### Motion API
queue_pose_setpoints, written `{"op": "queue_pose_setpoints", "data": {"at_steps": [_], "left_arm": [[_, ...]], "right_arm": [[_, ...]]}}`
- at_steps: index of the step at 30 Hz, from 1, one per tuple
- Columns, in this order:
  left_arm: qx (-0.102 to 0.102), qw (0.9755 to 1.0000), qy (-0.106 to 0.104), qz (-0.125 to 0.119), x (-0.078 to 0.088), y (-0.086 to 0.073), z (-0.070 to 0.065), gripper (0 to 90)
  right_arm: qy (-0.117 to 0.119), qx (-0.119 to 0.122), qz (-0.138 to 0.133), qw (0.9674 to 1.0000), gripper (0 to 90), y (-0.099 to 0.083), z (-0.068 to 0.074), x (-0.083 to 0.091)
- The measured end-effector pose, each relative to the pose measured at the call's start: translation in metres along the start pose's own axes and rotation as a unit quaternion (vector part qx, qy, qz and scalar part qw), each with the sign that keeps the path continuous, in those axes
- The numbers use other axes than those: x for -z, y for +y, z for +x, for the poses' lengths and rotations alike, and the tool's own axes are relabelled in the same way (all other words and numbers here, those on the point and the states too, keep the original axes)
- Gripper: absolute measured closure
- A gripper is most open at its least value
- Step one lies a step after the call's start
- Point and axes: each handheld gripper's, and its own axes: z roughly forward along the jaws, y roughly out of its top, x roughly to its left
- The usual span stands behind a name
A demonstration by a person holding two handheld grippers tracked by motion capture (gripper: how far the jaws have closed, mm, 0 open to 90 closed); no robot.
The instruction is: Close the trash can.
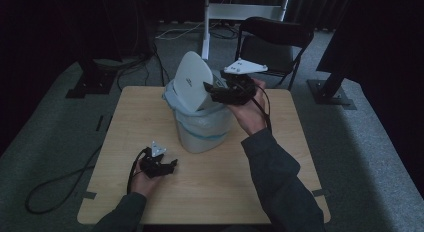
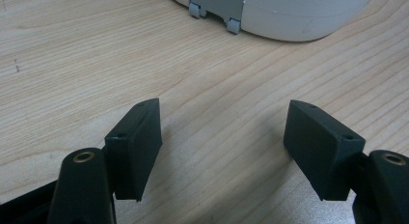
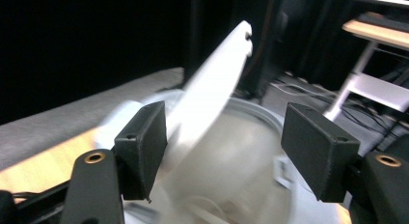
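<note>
We see a white lidded bin (image 1: 202,127) with a bluish liner near the middle of the wooden surface (image 1: 240,192), its lid (image 1: 191,82) raised. The right tool (image 1: 212,92), jaws apart, sits beside the lid; its own view is motion-blurred. The left tool (image 1: 172,164) rests low, jaws apart, gripping nothing, bin base cut off ahead.

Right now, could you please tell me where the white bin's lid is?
In the high view, the white lid stands tilted up over the white bin at the table's far middle, beside the right gripper.
</note>
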Motion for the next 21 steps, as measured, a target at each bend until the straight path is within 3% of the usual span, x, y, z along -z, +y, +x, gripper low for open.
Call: {"op": "queue_pose_setpoints", "data": {"at_steps": [2, 5, 8, 11, 13, 16, 21], "left_arm": [[0.001, 1.0000, 0.000, -0.001, 0.000, 0.000, 0.000, 30.1], [0.001, 1.0000, -0.001, 0.000, 0.000, 0.000, 0.000, 30.1], [0.000, 1.0000, 0.000, 0.000, 0.000, 0.000, 0.000, 30.1], [-0.001, 1.0000, 0.001, 0.000, 0.000, 0.000, 0.000, 30.1], [0.000, 1.0000, 0.000, 0.000, 0.000, 0.000, 0.000, 30.1], [0.000, 1.0000, 0.001, 0.000, 0.000, 0.000, 0.000, 30.1], [0.000, 1.0000, 0.000, 0.000, 0.001, -0.001, 0.000, 30.1]], "right_arm": [[-0.021, -0.007, 0.009, 0.9997, 32.5, -0.007, -0.010, -0.004], [-0.075, 0.020, 0.032, 0.9964, 34.0, -0.020, -0.018, -0.017], [-0.091, 0.020, 0.049, 0.9945, 47.4, -0.030, -0.027, -0.028], [-0.074, 0.026, 0.055, 0.9954, 71.0, -0.034, -0.030, -0.036], [-0.059, 0.024, 0.060, 0.9962, 81.5, -0.033, -0.030, -0.039], [-0.039, 0.010, 0.068, 0.9969, 89.6, -0.033, -0.035, -0.048], [-0.018, -0.028, 0.066, 0.9972, 90.0, -0.031, -0.041, -0.054]]}}
